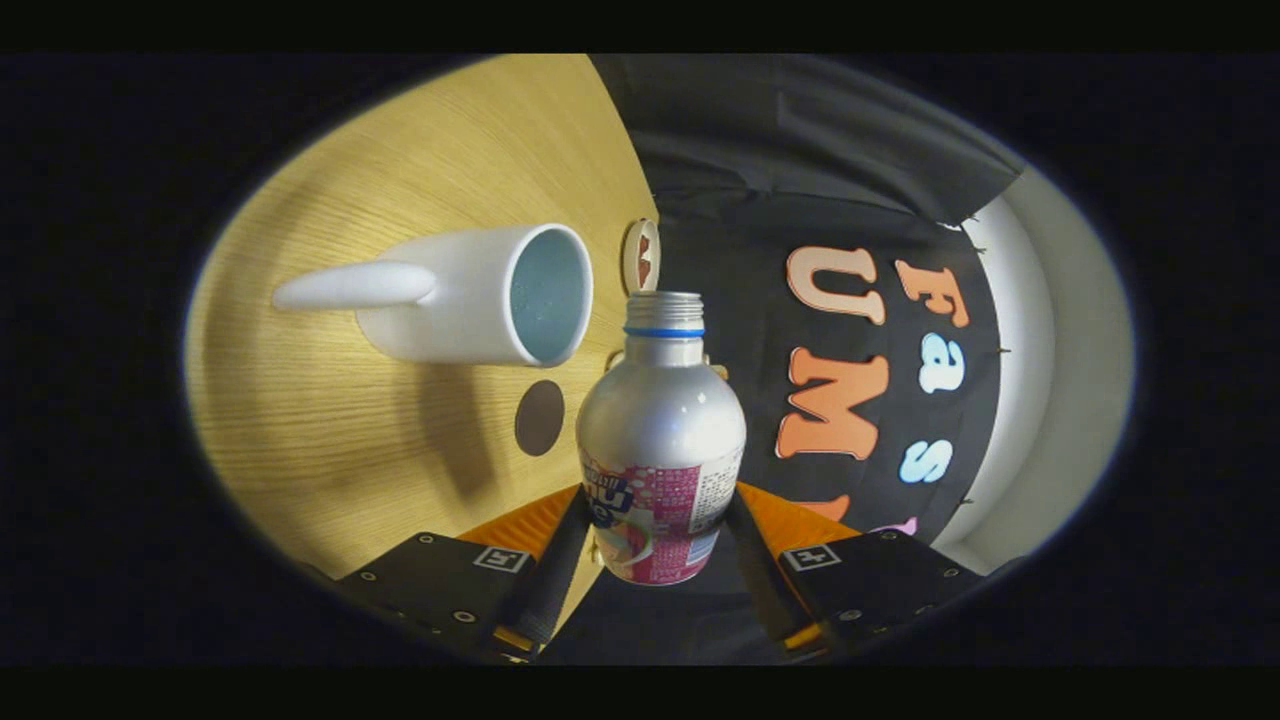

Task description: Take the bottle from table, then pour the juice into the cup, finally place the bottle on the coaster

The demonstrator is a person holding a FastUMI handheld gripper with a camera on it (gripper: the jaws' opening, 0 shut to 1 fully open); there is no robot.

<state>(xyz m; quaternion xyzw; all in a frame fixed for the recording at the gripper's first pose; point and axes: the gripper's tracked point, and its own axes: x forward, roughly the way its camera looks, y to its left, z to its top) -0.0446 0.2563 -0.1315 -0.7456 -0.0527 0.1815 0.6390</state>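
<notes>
A silver bottle (660, 420) with a pink label and a blue neck ring sits between my fingers, and my gripper (655, 535) is shut on its lower body. The cap is off and the threaded mouth is open. The whole view is rolled, so the bottle lies about level with the wooden table (400, 180). Its mouth is just beside and above the rim of the white handled cup (470, 295), which stands on the table. I see no stream of juice. A round pale coaster (640, 255) with a red mark lies beyond the cup near the table's edge.
A dark brown round disc (539, 417) lies on the table between the cup and the bottle. The black cloth wall (800, 180) rises behind the table's far edge, with a pale wall (1060, 330) past it.
</notes>
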